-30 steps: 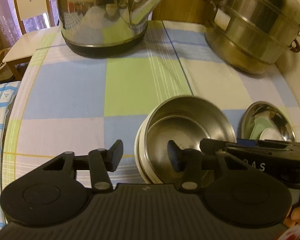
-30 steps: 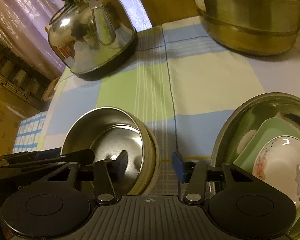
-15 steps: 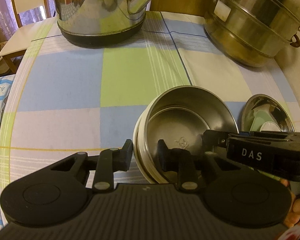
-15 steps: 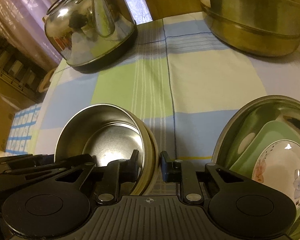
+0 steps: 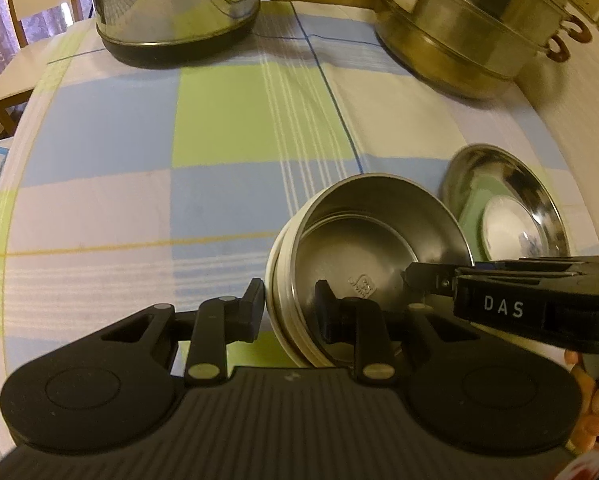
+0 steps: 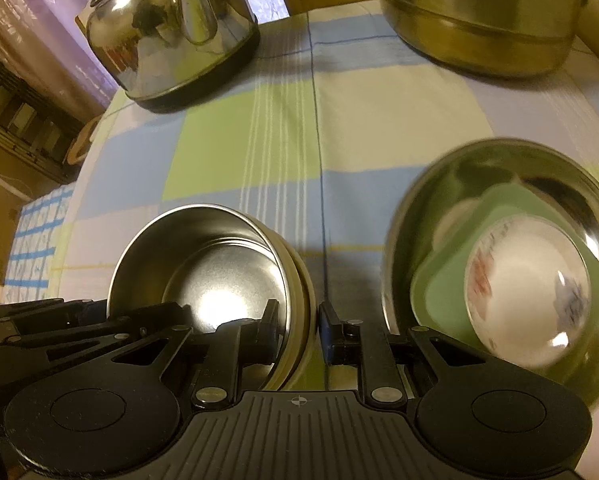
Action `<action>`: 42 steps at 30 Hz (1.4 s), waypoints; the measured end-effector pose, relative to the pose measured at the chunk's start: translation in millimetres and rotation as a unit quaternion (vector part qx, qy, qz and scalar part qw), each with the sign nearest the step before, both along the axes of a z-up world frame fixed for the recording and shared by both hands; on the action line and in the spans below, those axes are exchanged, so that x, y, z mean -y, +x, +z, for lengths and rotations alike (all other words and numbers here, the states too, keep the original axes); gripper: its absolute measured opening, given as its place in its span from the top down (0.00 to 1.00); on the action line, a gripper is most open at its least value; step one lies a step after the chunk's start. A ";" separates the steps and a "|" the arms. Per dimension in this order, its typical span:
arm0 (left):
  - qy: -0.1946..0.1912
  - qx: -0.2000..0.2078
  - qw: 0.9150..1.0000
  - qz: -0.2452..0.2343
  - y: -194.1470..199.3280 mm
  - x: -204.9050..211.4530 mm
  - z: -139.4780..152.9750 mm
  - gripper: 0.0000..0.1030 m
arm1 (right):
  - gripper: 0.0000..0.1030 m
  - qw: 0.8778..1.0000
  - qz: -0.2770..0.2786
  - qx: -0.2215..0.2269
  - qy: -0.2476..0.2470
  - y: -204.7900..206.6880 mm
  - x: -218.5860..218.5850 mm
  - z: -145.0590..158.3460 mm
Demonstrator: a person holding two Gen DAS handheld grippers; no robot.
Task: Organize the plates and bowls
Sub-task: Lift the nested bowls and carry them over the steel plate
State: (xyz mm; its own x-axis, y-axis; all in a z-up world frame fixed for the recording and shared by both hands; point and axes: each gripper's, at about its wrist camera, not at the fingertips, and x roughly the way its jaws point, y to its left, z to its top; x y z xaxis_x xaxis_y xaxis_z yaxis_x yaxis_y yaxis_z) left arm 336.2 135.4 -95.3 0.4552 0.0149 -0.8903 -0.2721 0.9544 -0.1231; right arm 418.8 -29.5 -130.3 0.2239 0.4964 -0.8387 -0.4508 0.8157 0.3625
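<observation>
A steel bowl (image 5: 379, 248) nests in a cream-rimmed one on the checked tablecloth. My left gripper (image 5: 289, 310) is shut on the stack's left rim, one finger inside and one outside. My right gripper (image 6: 299, 330) is shut on the right rim of the same bowl stack (image 6: 203, 264). Just to the right lies a wide steel dish (image 6: 419, 200), blurred. It holds a green square plate (image 6: 431, 292) with a white floral bowl (image 6: 527, 288) on top. The left wrist view also shows this dish (image 5: 479, 168), behind the right gripper's black body.
A shiny kettle (image 5: 171, 12) stands at the back left and a big steel steamer pot (image 5: 459, 32) at the back right. Open tablecloth (image 5: 239, 120) lies between them and the bowls. A chair (image 5: 19, 40) stands past the table's left edge. A person's fingers (image 5: 591, 412) show at the lower right.
Both grippers went from open to shut on the bowl stack's rim. The stack then shifted right, and the gap to the wide steel dish has narrowed.
</observation>
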 end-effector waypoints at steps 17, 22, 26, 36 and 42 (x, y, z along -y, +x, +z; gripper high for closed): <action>-0.008 -0.004 1.000 -0.027 -32.5 33.2 -1.6 0.77 | 0.80 1.000 -0.014 -0.008 -0.012 -39.2 36.2 2.6; -0.009 -0.005 0.999 -0.036 -40.4 40.8 -2.0 0.77 | 0.80 1.000 -0.020 -0.010 -0.013 -50.1 46.2 3.4; -0.013 -0.003 0.999 -0.040 -45.5 44.4 -2.1 0.77 | 0.80 1.000 -0.026 -0.010 -0.010 -57.0 54.2 2.7; -0.015 -0.006 0.999 -0.038 -54.1 50.5 -6.2 0.76 | 0.80 1.000 -0.031 0.005 -0.005 -70.0 59.4 1.5; -0.017 0.001 0.999 -0.038 -54.6 49.5 -6.8 0.75 | 0.80 0.999 -0.041 -0.005 0.009 -68.3 62.7 -2.8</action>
State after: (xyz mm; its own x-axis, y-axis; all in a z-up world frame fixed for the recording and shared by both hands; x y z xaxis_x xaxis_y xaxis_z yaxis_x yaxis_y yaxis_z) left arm 281.6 85.9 -102.1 0.4551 -0.0498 -0.8890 -0.1981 0.9677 -0.1556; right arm 350.5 -92.3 -133.1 0.2561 0.4920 -0.8321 -0.3786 0.8431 0.3820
